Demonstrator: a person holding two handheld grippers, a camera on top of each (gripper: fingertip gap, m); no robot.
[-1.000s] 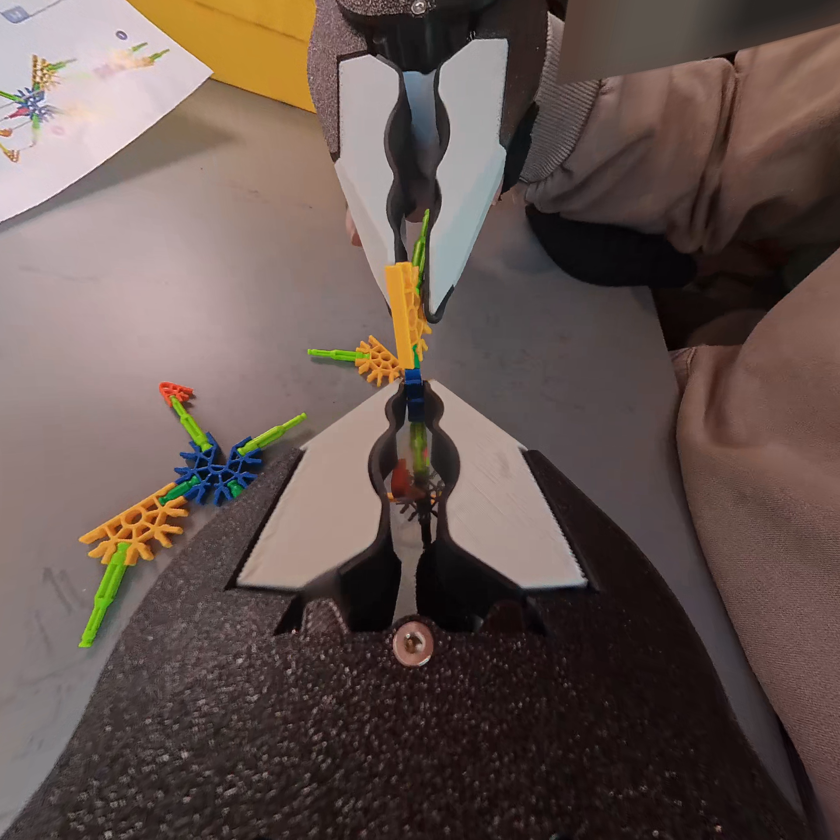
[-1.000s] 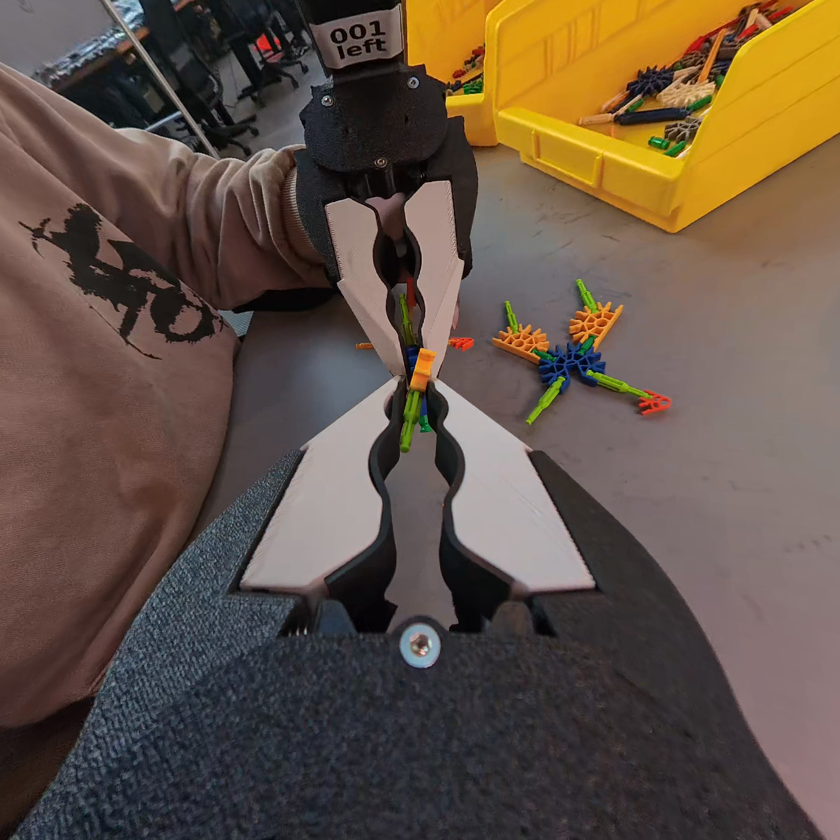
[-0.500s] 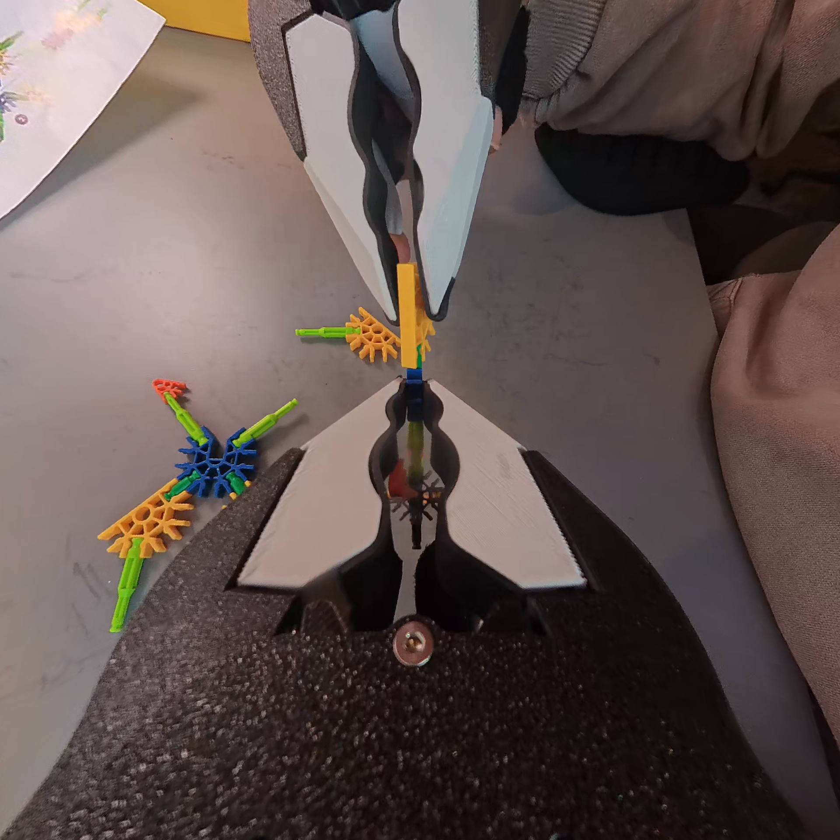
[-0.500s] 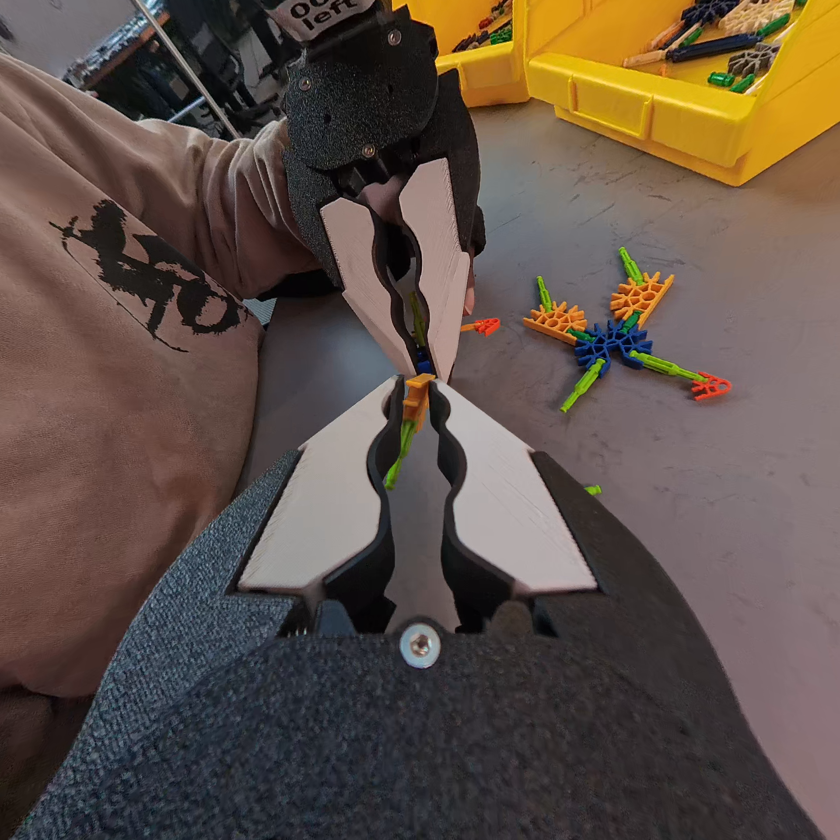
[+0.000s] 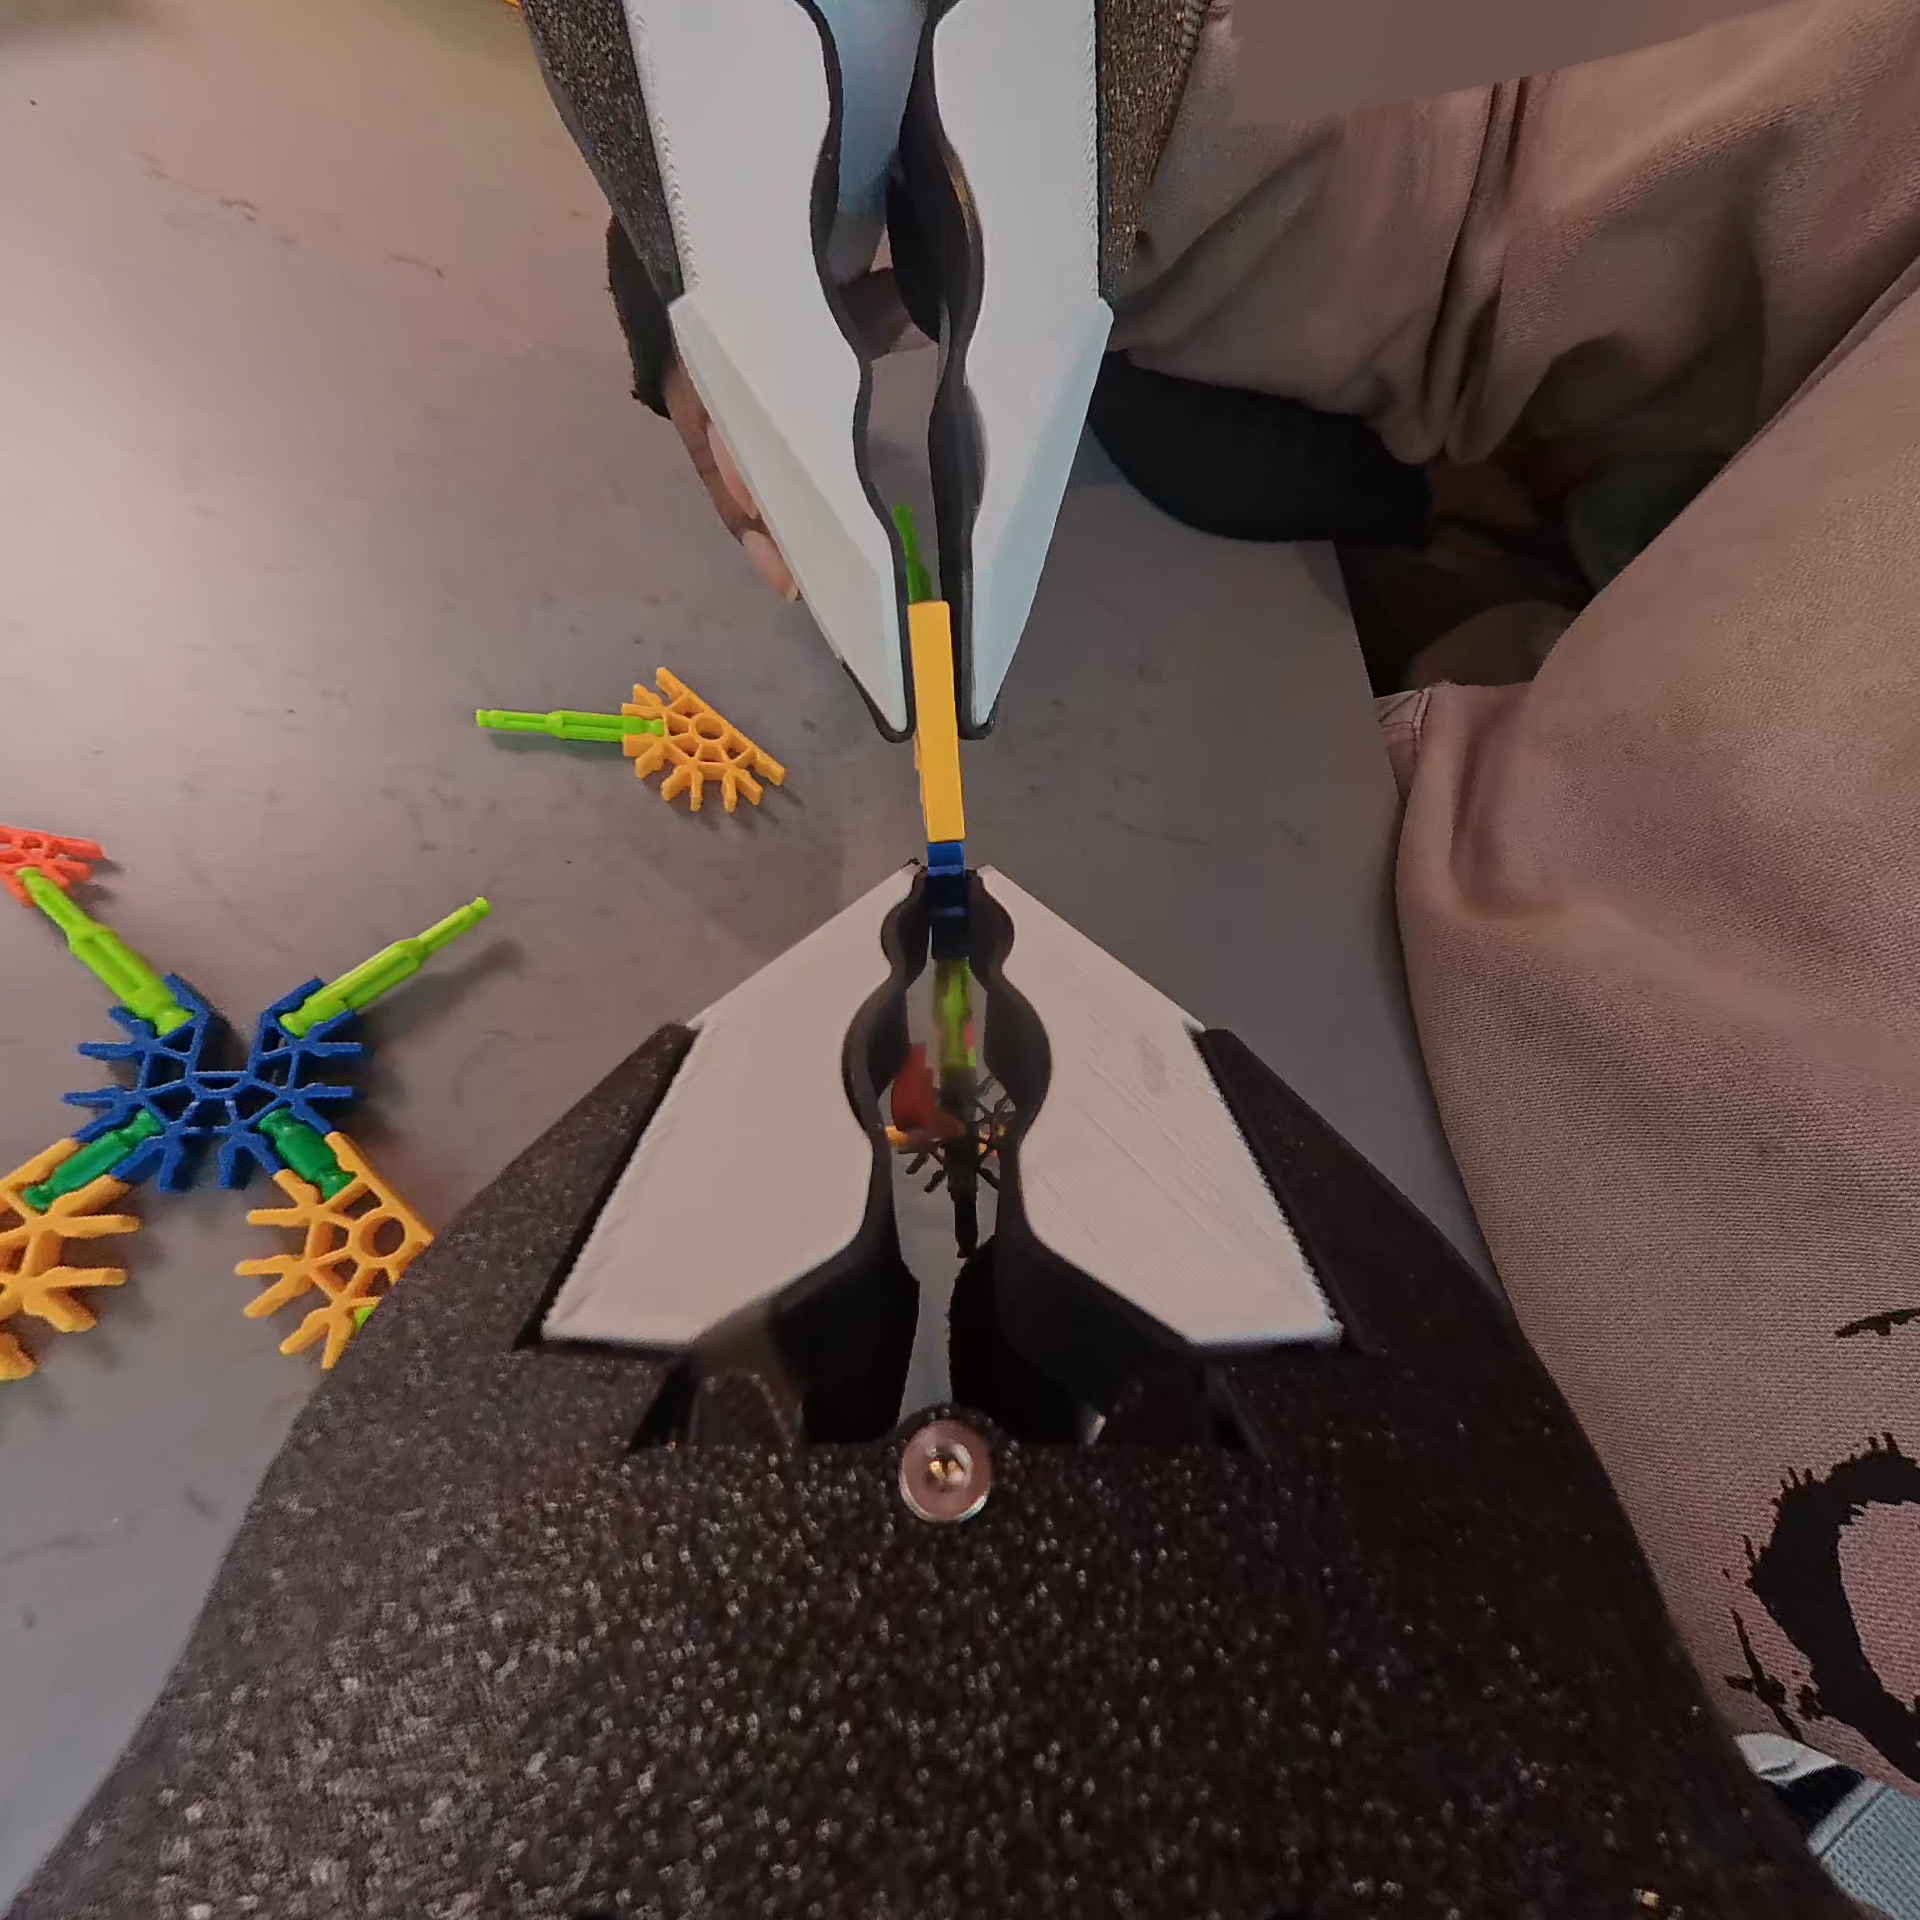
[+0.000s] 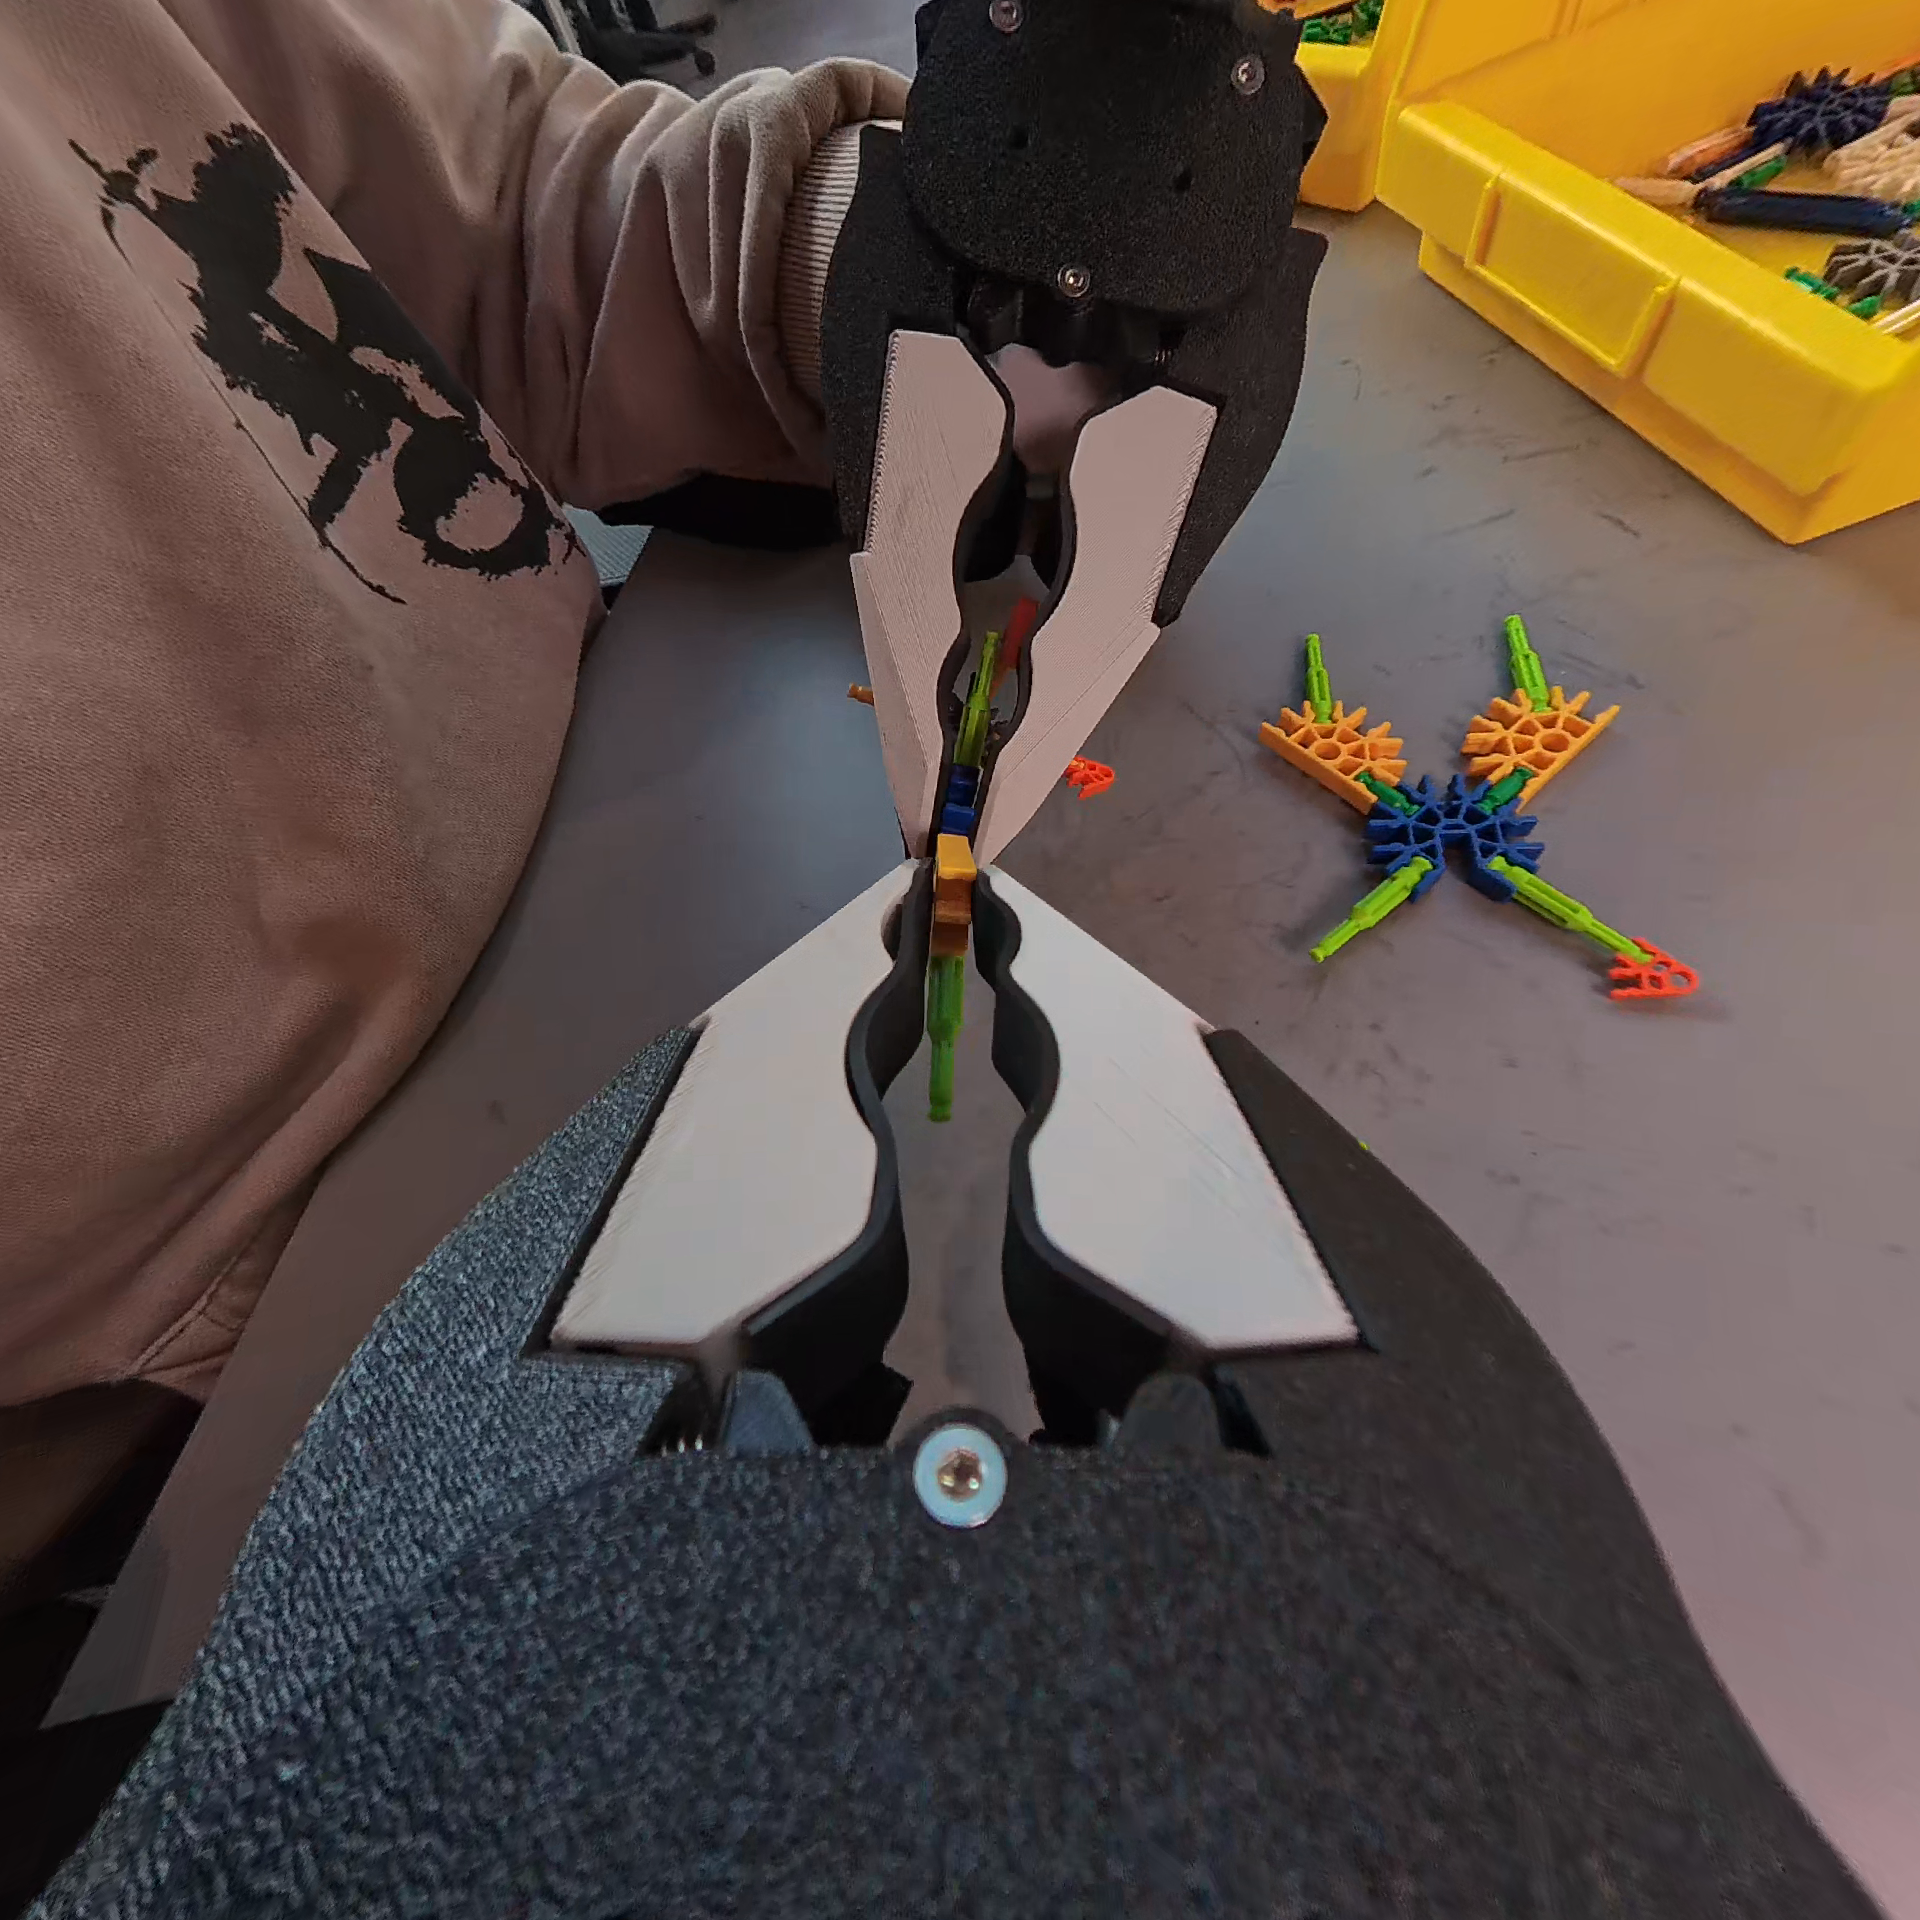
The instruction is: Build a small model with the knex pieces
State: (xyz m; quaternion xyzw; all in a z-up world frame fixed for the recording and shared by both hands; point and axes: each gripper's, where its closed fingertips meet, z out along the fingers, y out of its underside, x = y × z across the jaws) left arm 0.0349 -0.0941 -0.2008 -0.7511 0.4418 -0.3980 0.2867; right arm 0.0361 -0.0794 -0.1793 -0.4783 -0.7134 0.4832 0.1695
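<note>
My left gripper [image 5: 943,878] is shut on a blue connector [image 5: 945,904] with a green rod [image 5: 951,1013] running back between the fingers. My right gripper [image 6: 951,873] faces it tip to tip and is shut on an orange-yellow connector [image 6: 952,899] with a green rod [image 6: 943,1029] behind it. The orange-yellow connector [image 5: 933,727] meets the blue connector [image 6: 961,792] end to end, both edge-on, just above the grey table [image 5: 312,416]. The right gripper [image 5: 935,727] shows at the top of the left wrist view. The left gripper [image 6: 961,831] shows at the top of the right wrist view.
A flat assembly of blue connectors, orange fans and green rods [image 6: 1449,821] lies on the table, also in the left wrist view [image 5: 218,1091]. A loose orange fan with a green rod [image 5: 696,738] and a small red connector [image 6: 1089,774] lie nearby. Yellow bins of parts [image 6: 1662,312] stand behind. A person's sleeved arms and torso [image 6: 260,727] border the near side. The tips of both grippers are at nearly the same place.
The two grippers have closed in on each other and sunk toward the table. The orange-yellow connector, tilted before, now lines up straight against the blue one.
</note>
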